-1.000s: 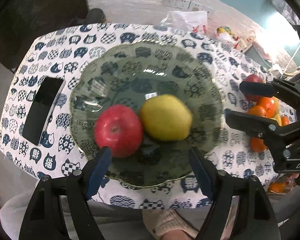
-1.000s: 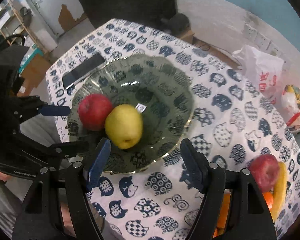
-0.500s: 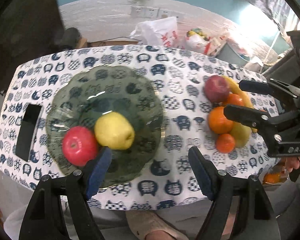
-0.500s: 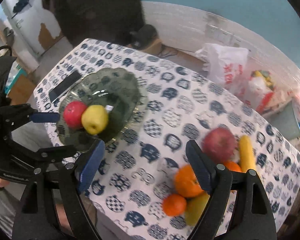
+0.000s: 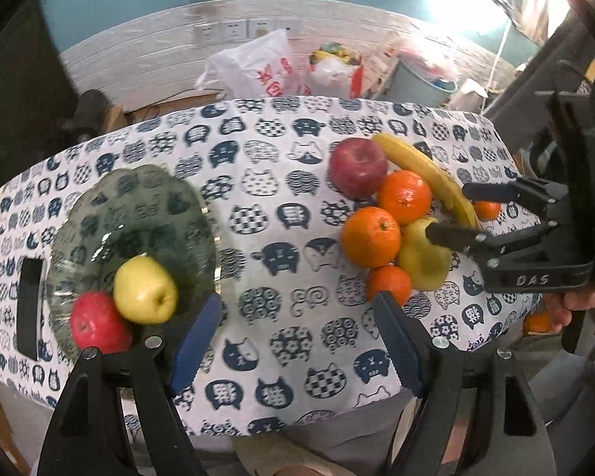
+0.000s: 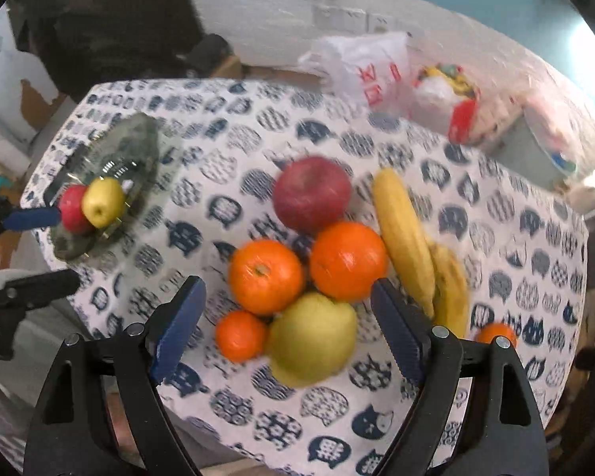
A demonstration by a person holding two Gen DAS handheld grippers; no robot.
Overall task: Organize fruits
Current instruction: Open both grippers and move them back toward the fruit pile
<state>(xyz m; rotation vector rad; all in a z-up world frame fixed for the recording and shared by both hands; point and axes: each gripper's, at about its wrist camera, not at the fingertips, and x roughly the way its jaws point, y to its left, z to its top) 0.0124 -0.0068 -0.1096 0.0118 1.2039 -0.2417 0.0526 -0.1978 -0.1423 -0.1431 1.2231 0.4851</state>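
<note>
A green glass plate (image 5: 146,214) at the table's left holds a red apple (image 5: 97,322) and a yellow apple (image 5: 144,290). At the right lies a fruit pile: a red apple (image 6: 312,194), two oranges (image 6: 265,275), a small mandarin (image 6: 240,335), a yellow-green pear (image 6: 313,343) and bananas (image 6: 404,234). My left gripper (image 5: 297,337) is open and empty above the table's front edge, between plate and pile. My right gripper (image 6: 285,327) is open and empty, with its fingers either side of the pear and mandarin; it also shows in the left wrist view (image 5: 448,214).
A black phone (image 5: 29,297) lies left of the plate. A cat-print cloth (image 5: 289,206) covers the table. Plastic bags (image 5: 258,67) and a bucket (image 5: 420,83) stand on the floor behind the table. Another small orange (image 6: 496,335) lies at the right, by the bananas.
Both grippers have swung right, away from the plate. The right gripper has moved over the fruit pile and closer to it. Both stay open and empty.
</note>
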